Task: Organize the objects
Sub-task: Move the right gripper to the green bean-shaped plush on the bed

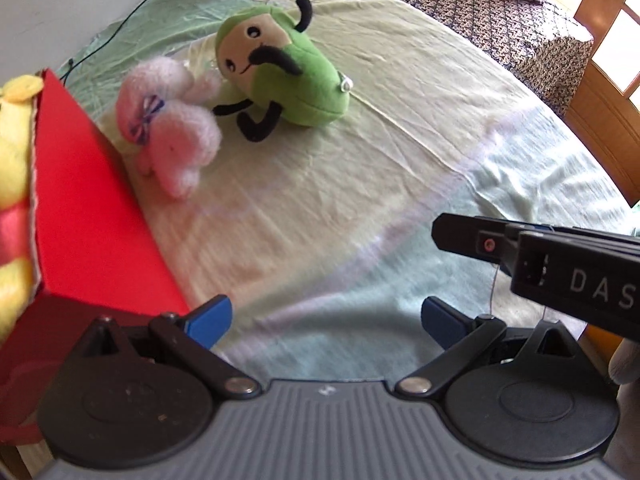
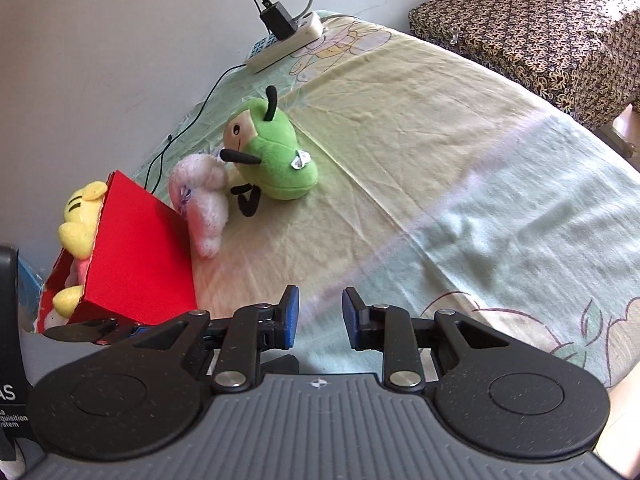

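Both grippers hung low over the sheet (image 1: 360, 128), well short of the toys. Left gripper (image 1: 326, 320) was spread wide and empty, its fingers just beside the red box (image 1: 100, 208). Right gripper (image 2: 320, 314) had jaws parted by a narrower gap, also holding nothing.

The box sat at the left edge of the bed, open side up. A yellow plush (image 2: 80, 216) was already inside and poked above the rim, so the box is probably the collection bin.

Two toys were left outside. The pink plush (image 1: 168, 124) lay against the box's far corner. The green plush (image 1: 280, 68) lay on its side, touching the pink one. Pink is nearest the box and looks the easier next pick; soft pile, so a deep pinch seems advisable.

A power strip (image 2: 288, 40) sat near the wall, clear of the work.
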`<control>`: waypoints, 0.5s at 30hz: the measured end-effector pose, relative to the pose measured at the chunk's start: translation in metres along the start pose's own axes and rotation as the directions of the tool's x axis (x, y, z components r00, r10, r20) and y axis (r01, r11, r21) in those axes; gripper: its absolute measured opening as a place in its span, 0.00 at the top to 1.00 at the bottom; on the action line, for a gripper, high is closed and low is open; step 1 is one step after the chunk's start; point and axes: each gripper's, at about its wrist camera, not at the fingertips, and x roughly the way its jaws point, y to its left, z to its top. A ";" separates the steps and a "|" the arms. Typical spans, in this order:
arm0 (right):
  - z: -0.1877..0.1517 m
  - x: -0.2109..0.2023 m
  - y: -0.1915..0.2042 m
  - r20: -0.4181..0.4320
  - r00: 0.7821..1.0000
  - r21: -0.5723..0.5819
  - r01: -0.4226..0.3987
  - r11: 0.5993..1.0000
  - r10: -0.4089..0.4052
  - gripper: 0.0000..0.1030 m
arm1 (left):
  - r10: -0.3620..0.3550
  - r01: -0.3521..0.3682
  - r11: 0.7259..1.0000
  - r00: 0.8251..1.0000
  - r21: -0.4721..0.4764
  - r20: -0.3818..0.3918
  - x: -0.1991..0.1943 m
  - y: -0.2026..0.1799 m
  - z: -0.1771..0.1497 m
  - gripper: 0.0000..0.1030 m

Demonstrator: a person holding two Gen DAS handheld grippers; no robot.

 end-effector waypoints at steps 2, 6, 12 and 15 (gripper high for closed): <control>0.005 0.001 -0.005 0.001 1.000 0.007 -0.003 1.000 0.003 0.73 | -0.001 0.001 1.000 1.000 -0.005 -0.005 0.003 -0.001 0.005 0.02; 0.021 0.010 -0.016 -0.010 1.000 0.010 -0.028 1.000 0.028 0.73 | 0.008 -0.008 0.999 1.000 -0.045 -0.017 0.012 0.000 0.019 0.02; 0.059 0.029 -0.025 -0.062 0.994 -0.025 -0.096 0.995 0.094 0.73 | 0.029 -0.027 0.992 1.000 -0.127 0.010 0.014 0.002 0.043 0.02; 0.077 0.041 -0.028 -0.089 0.988 -0.052 -0.131 0.990 0.126 0.73 | 0.026 -0.021 0.981 0.999 -0.192 0.020 0.018 0.007 0.054 0.02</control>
